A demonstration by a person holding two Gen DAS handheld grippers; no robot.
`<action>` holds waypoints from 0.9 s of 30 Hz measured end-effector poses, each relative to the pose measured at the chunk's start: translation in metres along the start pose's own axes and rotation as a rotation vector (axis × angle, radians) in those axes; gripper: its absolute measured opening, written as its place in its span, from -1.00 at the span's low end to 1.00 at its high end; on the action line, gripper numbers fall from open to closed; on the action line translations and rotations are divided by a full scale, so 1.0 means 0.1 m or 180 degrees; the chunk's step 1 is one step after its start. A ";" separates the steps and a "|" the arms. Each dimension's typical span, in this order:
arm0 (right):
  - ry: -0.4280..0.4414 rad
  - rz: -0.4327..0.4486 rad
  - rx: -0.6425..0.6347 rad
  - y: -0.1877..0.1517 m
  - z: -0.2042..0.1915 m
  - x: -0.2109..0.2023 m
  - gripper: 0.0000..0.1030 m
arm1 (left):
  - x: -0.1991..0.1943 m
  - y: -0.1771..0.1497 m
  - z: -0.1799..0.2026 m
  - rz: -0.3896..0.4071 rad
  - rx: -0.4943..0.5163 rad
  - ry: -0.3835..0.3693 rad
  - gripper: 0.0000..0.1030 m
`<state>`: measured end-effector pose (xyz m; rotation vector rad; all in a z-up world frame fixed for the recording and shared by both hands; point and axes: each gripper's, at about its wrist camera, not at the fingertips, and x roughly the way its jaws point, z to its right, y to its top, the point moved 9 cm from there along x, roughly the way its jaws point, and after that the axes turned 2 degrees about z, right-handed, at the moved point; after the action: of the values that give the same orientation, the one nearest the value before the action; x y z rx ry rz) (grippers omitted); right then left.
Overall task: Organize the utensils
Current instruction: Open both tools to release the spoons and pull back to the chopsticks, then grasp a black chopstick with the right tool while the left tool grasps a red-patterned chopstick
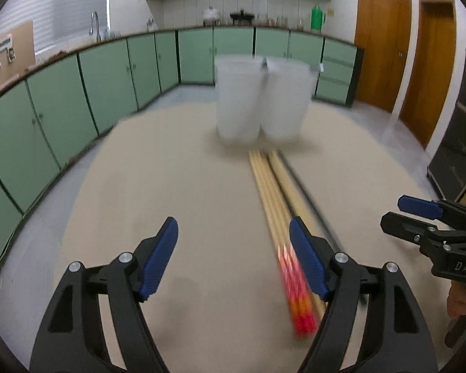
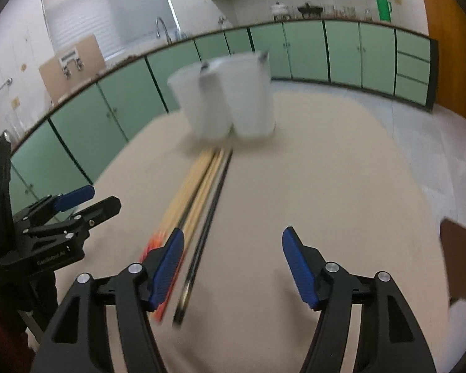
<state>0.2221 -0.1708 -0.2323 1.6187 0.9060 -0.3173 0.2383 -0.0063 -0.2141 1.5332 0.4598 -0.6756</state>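
Several wooden chopsticks with red-orange ends (image 1: 276, 205) lie in a row on the beige table, pointing at two white frosted cups (image 1: 261, 99). Dark chopsticks (image 1: 307, 192) lie beside them on the right. My left gripper (image 1: 234, 261) is open and empty, its right finger over the red ends. My right gripper (image 2: 233, 267) is open and empty; the dark chopsticks (image 2: 208, 217) and wooden ones (image 2: 189, 192) run past its left finger toward the cups (image 2: 223, 99). Each gripper shows in the other's view: the right one (image 1: 419, 217), the left one (image 2: 77, 205). Both views are motion-blurred.
The beige table (image 1: 171, 171) stands in a kitchen with green cabinets (image 1: 77, 99) and wooden doors (image 1: 382, 43). A brown flat object (image 2: 459, 261) sits at the table's right edge in the right wrist view. Something dark pokes from the cup rims (image 2: 264, 56).
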 end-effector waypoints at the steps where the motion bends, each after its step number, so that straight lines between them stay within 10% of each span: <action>1: 0.0007 -0.0048 -0.0021 -0.11 -0.04 -0.02 0.26 | -0.01 -0.09 0.02 -0.0043 0.0013 0.0005 0.41; 11: -0.0054 -0.0186 -0.0127 -0.45 -0.22 -0.05 0.24 | -0.07 -0.58 -0.03 -0.0267 -0.0047 0.0137 0.44; 27: -0.0303 -0.0265 -0.0402 -0.58 -0.42 0.06 -0.53 | -0.07 -0.61 0.06 -0.0237 -0.0181 0.0088 0.46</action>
<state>0.1741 -0.1297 -0.2661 1.4409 0.9041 -0.3842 0.1929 -0.0064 -0.2550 1.4791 0.5546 -0.6939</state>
